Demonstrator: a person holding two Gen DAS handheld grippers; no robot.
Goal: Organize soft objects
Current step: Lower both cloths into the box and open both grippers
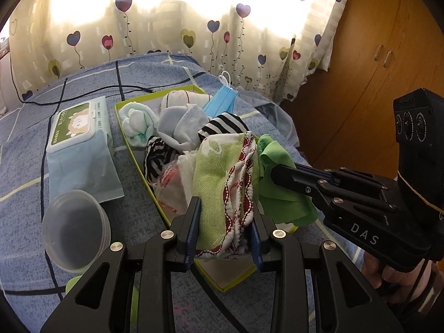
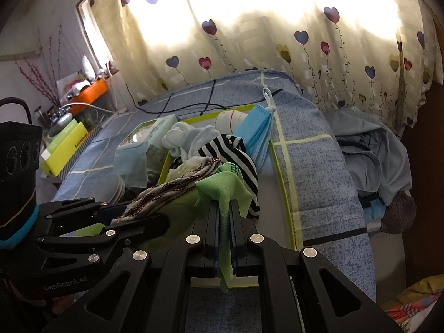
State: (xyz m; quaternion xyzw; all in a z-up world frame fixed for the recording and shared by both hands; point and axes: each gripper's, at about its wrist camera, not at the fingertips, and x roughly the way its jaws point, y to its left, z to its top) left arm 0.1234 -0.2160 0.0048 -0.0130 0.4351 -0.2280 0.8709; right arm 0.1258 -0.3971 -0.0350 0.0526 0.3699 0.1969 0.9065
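Claws hovered over the green-rimmed tray [image 1: 122, 122] on the bed [image 1: 25, 149]: left claw [image 1: 224, 230] clamped on a folded patterned towel [image 1: 222, 194], right claw [image 2: 225, 238] pinched shut on a green cloth [image 2: 222, 191].

"DAS" — white capitals on the black body of the right gripper [image 1: 273, 173], seen from the left wrist view.

"GenRobot.AI" — pale lettering on the black body of the left gripper [image 2: 144, 216], seen from the right wrist view.

Wipes pack [image 1: 79, 141]: green lid label with a cartoon lion and printed characters, too small to read.

Yellow box [image 2: 65, 149] at the bed's edge: dark print along its side, too blurred to make out.

Green cloth [image 2: 222, 186]: a dark printed mark near its top edge, not legible.
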